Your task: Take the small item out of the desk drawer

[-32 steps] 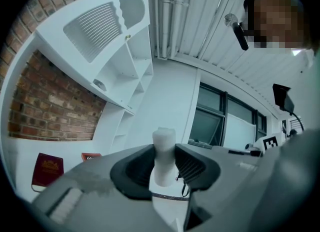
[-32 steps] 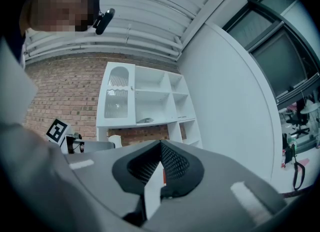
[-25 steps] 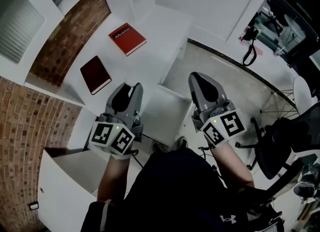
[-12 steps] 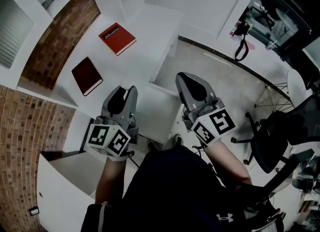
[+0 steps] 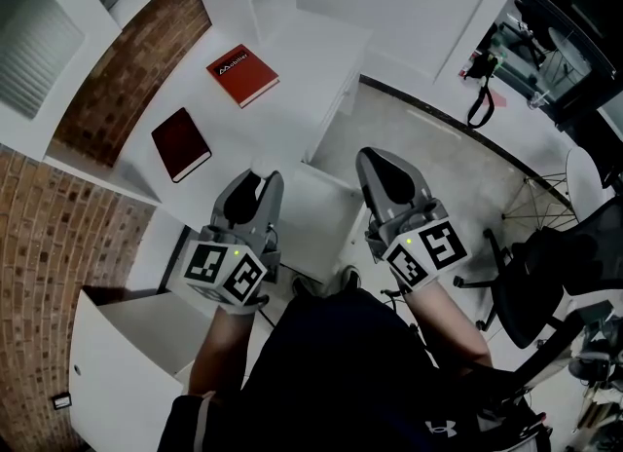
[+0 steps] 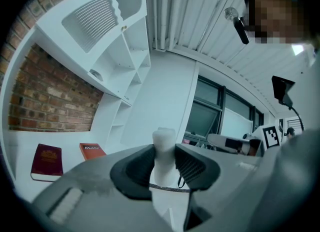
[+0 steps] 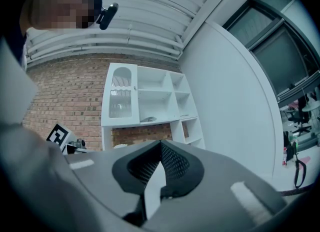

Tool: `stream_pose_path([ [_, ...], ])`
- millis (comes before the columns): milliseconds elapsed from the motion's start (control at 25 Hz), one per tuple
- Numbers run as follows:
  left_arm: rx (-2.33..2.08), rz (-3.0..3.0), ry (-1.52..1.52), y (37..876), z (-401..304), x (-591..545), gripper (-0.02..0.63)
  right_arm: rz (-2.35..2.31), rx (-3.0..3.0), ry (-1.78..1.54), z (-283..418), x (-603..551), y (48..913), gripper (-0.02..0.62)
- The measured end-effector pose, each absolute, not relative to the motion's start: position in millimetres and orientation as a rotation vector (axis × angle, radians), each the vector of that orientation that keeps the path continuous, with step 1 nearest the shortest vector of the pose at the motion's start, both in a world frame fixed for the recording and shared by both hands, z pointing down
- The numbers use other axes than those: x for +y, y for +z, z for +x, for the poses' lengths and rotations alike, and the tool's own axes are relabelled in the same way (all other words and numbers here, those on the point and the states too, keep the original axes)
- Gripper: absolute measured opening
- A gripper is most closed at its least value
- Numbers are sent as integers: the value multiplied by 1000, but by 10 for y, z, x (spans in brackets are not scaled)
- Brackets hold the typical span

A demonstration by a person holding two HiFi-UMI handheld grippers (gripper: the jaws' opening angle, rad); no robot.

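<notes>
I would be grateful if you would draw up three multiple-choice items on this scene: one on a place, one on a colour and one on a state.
1. Where do the dark red book and the brighter red book lie?
A. On the white desk top
B. On the floor
C. On the office chair

2. What colour is the small item between the jaws of the left gripper?
A. Black
B. White
C. Green

3. How do the jaws of the right gripper stand?
A. Wide apart
B. Closed on a book
C. Together, holding nothing

Answers:
1 A: in the head view both books lie flat on the desk top beside the brick wall.
2 B: the left gripper view shows a white piece pinched between the dark pads.
3 C: the right gripper view shows the pads meeting with nothing between them.
</notes>
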State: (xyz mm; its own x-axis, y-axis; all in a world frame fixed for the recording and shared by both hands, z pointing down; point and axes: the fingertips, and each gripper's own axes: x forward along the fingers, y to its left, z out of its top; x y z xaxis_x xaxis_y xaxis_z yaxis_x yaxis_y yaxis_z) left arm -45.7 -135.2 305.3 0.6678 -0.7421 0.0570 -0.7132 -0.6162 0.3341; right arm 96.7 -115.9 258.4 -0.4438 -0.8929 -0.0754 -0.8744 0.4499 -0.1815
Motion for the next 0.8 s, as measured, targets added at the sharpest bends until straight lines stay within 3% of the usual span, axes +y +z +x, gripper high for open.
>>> stream_pose_path([
  [800, -1156, 2557, -97, 3117, -398, -1249, 140, -1545, 2545, -175, 984, -1057, 2619, 2],
])
